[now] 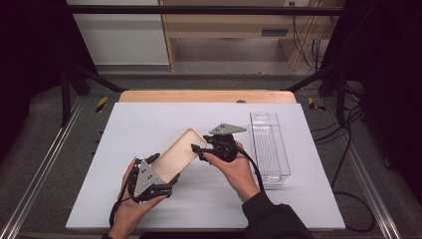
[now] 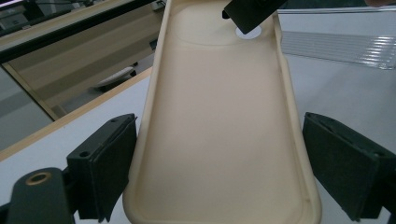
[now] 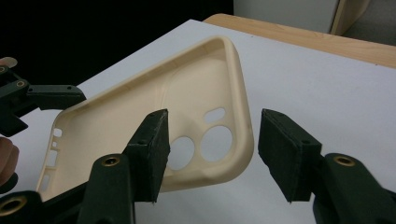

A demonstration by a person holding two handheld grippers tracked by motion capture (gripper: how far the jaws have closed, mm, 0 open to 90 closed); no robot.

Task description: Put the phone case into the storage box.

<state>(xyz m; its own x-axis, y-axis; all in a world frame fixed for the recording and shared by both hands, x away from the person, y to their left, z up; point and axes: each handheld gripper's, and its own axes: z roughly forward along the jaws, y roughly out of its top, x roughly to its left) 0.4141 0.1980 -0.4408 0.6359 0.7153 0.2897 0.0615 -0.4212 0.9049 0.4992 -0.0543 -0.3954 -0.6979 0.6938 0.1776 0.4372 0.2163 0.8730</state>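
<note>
A cream phone case (image 1: 179, 152) lies slantwise at the middle of the white table top, inner side up. My left gripper (image 1: 164, 168) is shut on its near left end, a jaw pressed on each long side (image 2: 219, 172). In the left gripper view the case (image 2: 219, 116) runs away from the jaws. My right gripper (image 1: 197, 153) is open at the far right end, and in the right gripper view its jaws (image 3: 212, 154) straddle the corner with the camera holes. The case (image 3: 140, 107) looks tilted up off the table there.
A clear plastic tray (image 1: 268, 147) stands lengthwise right of the case, close to my right hand. The white table sheet (image 1: 149, 119) has free room left and behind. A wooden edge (image 1: 206, 96) runs along the back, with dark frame bars at both sides.
</note>
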